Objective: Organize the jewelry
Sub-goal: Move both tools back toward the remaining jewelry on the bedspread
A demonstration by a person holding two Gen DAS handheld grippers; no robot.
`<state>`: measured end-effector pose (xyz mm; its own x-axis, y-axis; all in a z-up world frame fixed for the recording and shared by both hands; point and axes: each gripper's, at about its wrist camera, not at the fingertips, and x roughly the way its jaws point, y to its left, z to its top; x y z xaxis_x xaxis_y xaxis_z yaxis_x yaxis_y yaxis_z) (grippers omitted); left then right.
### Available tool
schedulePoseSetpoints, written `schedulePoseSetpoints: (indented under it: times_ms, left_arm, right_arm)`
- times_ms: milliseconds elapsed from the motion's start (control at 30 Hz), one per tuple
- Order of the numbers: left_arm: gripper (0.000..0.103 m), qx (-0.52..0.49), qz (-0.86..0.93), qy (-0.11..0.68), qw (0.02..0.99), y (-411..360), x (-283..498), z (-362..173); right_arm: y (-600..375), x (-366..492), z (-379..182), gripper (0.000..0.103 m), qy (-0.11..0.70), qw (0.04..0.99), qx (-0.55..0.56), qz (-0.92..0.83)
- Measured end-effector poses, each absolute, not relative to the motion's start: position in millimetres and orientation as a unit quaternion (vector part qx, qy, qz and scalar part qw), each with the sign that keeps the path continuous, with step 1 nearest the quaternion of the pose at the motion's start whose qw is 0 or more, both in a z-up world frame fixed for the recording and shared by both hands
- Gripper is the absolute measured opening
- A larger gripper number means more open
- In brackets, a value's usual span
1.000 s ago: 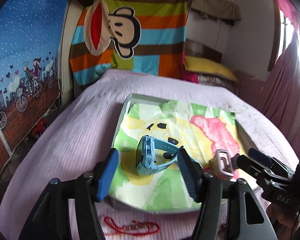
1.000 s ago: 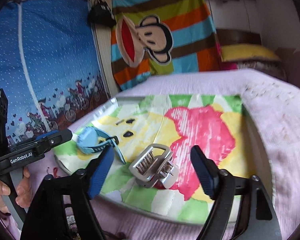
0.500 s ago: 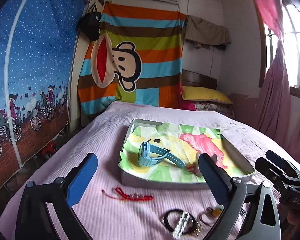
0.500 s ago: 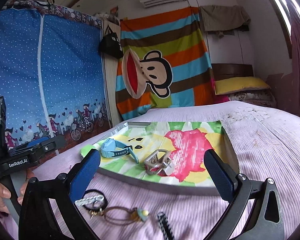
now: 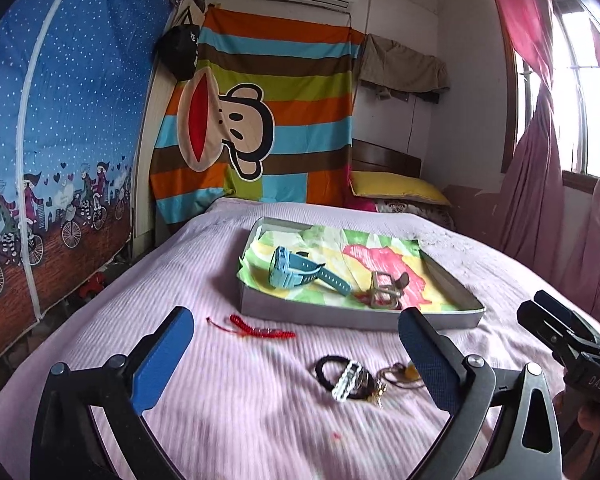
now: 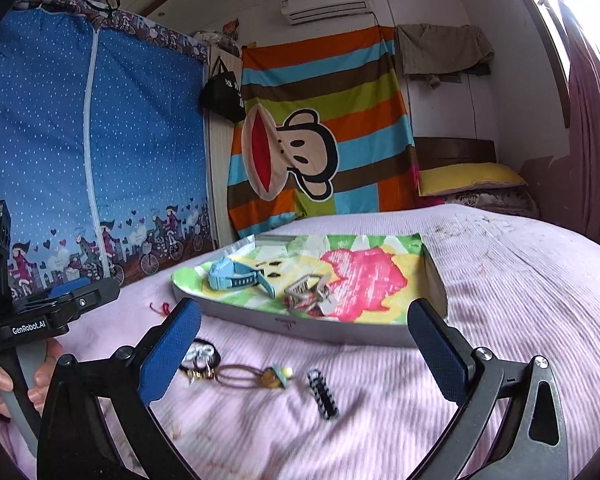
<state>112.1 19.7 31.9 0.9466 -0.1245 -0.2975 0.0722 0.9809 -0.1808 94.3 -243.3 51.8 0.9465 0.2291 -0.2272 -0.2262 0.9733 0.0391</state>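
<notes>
I see my left gripper [image 5: 296, 354] and right gripper [image 6: 304, 350] both wide open, holding nothing; the blue watch [image 5: 296, 272] lies in the tray [image 5: 340, 314].

The left gripper [image 5: 296, 354] has two black plastic fingers [image 5: 162, 360] with bumpy blue pads inside and round silver screws at the joints. The right gripper [image 6: 304, 350] looks the same. In the right view, the left gripper's black body has white letters, "GenRobot.AI", and a grey handle.
</notes>
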Motion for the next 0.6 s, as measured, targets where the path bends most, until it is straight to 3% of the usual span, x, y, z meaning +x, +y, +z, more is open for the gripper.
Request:
schedulePoseSetpoints:
  times_ms: [600]
  left_arm:
    - [0.103,-0.042,-0.095,0.223,0.969,5.6,115.7,-1.8]
  right_arm:
    - [-239.9,112.7,23.8,0.102,0.200,0.973,-0.024,0.111]
